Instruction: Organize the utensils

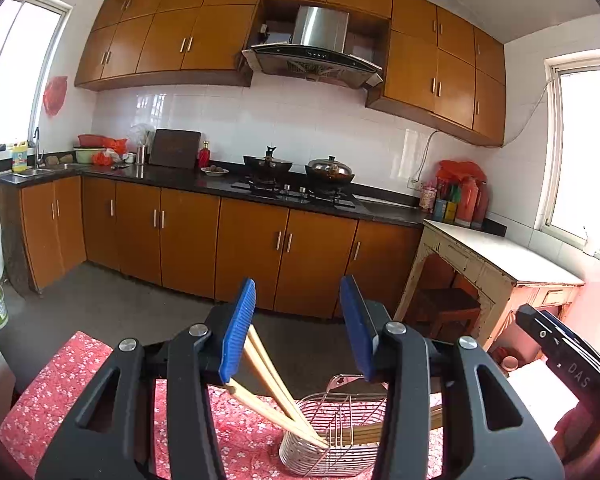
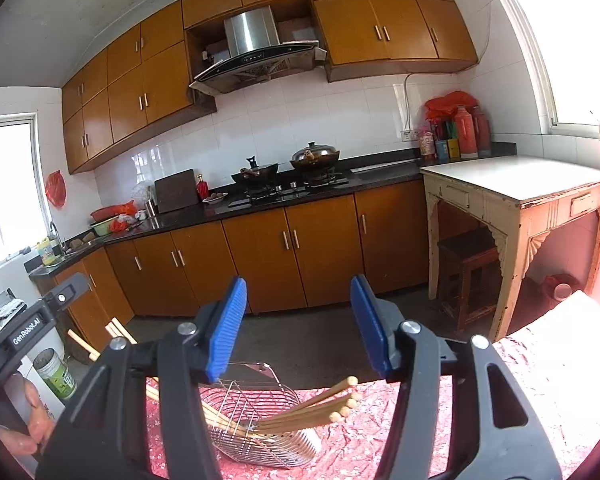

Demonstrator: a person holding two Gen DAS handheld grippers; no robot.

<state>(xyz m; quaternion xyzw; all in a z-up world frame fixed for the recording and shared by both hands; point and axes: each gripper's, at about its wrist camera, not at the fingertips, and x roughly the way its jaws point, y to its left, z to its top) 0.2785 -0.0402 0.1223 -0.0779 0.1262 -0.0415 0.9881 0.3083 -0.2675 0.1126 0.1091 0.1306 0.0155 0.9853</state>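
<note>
A steel wire utensil basket (image 1: 332,432) stands on the red floral tablecloth (image 1: 60,392); it also shows in the right wrist view (image 2: 256,420). Wooden chopsticks (image 1: 268,376) lean out of it against the inner face of my left gripper's left finger (image 1: 240,328); my left gripper (image 1: 298,328) is open above the basket. More chopsticks (image 2: 320,404) lean out of the basket to the right. My right gripper (image 2: 298,328) is open and empty, above and behind the basket.
The table edge lies just beyond the basket, with grey floor behind. Brown kitchen cabinets (image 1: 260,240), a stove with two pans (image 1: 300,172) and a cream side table (image 2: 520,188) stand far off. My right gripper's body shows at the left wrist view's right edge (image 1: 568,360).
</note>
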